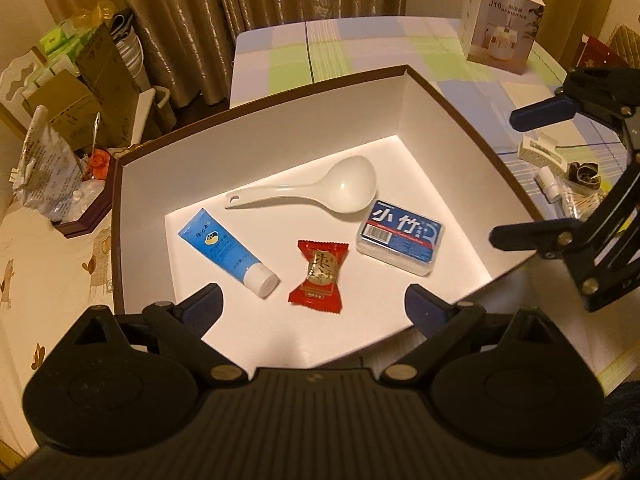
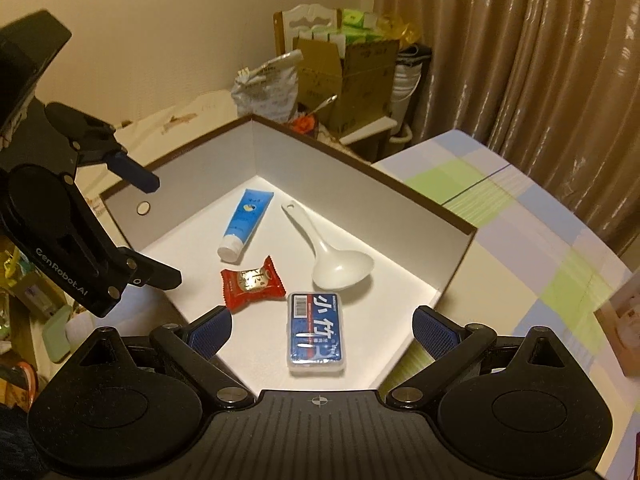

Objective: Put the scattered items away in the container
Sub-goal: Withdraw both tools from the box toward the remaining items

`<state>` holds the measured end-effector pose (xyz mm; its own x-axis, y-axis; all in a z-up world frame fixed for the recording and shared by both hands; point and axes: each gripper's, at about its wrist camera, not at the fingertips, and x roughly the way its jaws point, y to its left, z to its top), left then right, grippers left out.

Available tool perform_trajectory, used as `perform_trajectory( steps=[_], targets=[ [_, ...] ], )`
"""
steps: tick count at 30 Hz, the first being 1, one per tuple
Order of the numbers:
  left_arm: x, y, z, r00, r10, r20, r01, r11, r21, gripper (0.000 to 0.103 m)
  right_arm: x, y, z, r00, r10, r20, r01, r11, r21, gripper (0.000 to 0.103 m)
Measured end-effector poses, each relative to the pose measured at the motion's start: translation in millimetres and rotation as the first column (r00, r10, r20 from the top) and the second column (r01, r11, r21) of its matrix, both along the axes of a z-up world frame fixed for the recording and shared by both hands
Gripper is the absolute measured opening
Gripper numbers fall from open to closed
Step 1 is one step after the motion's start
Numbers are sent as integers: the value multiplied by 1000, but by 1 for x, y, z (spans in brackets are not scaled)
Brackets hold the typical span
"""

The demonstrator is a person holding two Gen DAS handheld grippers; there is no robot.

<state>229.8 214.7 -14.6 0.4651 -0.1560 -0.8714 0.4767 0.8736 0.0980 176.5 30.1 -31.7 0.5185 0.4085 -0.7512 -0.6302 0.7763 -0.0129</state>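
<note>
A brown-rimmed white box (image 1: 404, 100) (image 2: 460, 256) holds a white spoon (image 1: 320, 190) (image 2: 332, 256), a blue tube (image 1: 224, 250) (image 2: 244, 222), a red candy packet (image 1: 318, 278) (image 2: 253, 283) and a blue-labelled plastic case (image 1: 402, 242) (image 2: 316, 332). My left gripper (image 1: 314, 306) is open and empty above the box's near edge; it also shows in the right wrist view (image 2: 154, 232) at the left. My right gripper (image 2: 322, 330) is open and empty above the case; it also shows in the left wrist view (image 1: 506, 174) at the right rim.
The box sits on a checked tablecloth (image 1: 340, 52) (image 2: 560, 280). A humidifier carton (image 1: 502, 20) stands at the far right. Small items (image 1: 556, 172) lie on the table right of the box. Cardboard boxes and bags (image 1: 68, 112) (image 2: 340, 80) crowd the corner by the curtain.
</note>
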Motion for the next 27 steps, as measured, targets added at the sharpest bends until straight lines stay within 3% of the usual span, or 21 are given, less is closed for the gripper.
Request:
perform_trajectory(
  steps=[14, 27],
  targets=[
    [-63, -13, 21, 996, 70, 52, -68, 997, -37, 97, -58, -40, 17, 1000, -11, 27, 10, 998, 61, 102],
    [-119, -24, 11, 980, 191, 53, -188, 980, -63, 97, -111, -88, 13, 997, -78, -20, 79, 992, 101, 102]
  ],
)
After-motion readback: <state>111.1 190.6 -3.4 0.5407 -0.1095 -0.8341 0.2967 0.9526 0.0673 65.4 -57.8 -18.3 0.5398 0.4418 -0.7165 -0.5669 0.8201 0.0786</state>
